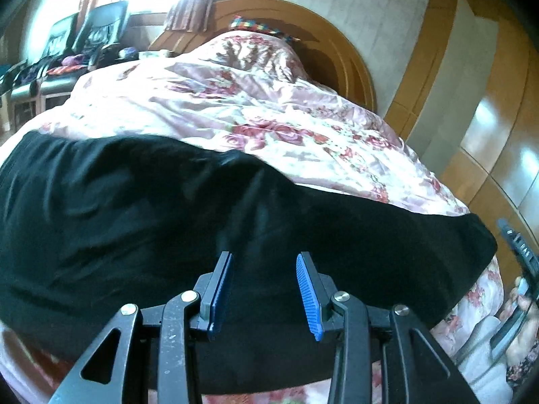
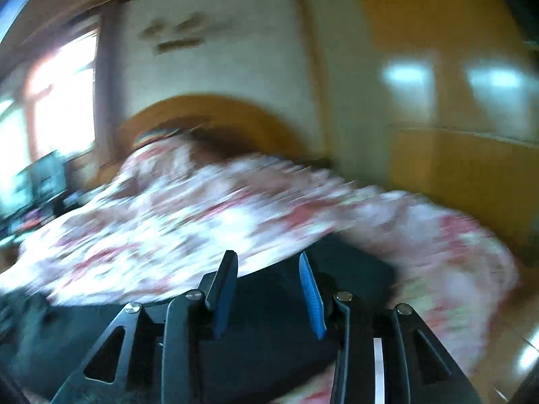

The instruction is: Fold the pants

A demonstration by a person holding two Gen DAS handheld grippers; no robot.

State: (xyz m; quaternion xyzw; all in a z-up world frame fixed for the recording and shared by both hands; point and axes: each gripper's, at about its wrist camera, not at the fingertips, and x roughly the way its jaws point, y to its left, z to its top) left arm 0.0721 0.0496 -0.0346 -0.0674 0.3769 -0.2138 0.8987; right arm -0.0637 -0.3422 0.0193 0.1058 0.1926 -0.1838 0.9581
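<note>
Black pants [image 1: 168, 222] lie spread across the near part of a bed with a pink floral cover [image 1: 235, 107]. My left gripper [image 1: 264, 259] is open, its blue-padded fingers just above the black cloth with nothing between them. In the blurred right wrist view, my right gripper [image 2: 267, 259] is open and empty above the right end of the pants [image 2: 350, 262]. The floral cover [image 2: 168, 222] lies beyond. The right gripper also shows at the right edge of the left wrist view [image 1: 518, 269], held in a hand.
A wooden headboard [image 1: 337, 47] stands at the far end of the bed. A wooden wardrobe [image 1: 488, 118] stands along the right. Dark chairs and clutter [image 1: 67, 50] sit by the window at left.
</note>
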